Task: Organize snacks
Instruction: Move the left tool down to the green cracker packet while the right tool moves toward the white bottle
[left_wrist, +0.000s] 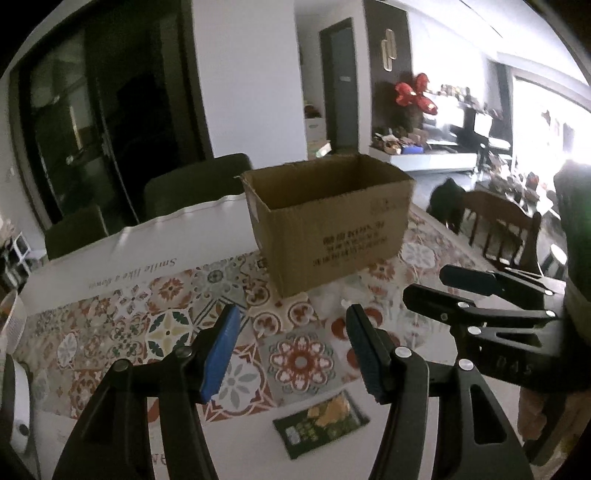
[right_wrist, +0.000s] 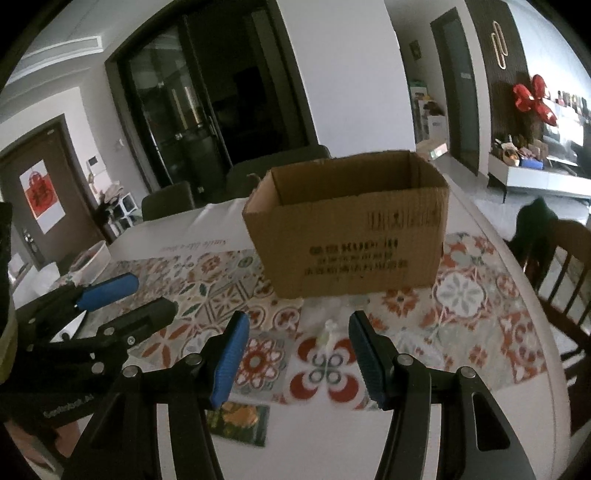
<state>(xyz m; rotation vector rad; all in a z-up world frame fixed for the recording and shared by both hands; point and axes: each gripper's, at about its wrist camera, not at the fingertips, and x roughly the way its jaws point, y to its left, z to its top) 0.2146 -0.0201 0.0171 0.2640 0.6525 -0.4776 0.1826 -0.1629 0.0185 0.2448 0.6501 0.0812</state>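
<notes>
On the patterned tablecloth (right_wrist: 461, 291), near side of the open cardboard box (right_wrist: 347, 221): I am positioning both grippers for the first snack pickup.

I am holding the left gripper (left_wrist: 291, 350) and the right gripper (right_wrist: 299, 358) released, jaws apart with nothing between them. The green snack packet (left_wrist: 321, 421) is lying flat near the table's near edge, well apart from the box; a clear wrapped item (right_wrist: 328, 332) is lying just near of the box. I am judging that the flat packet calls for a low, angled approach, one pad sliding under an edge before closing, then a lift clear of the box rim.
</notes>
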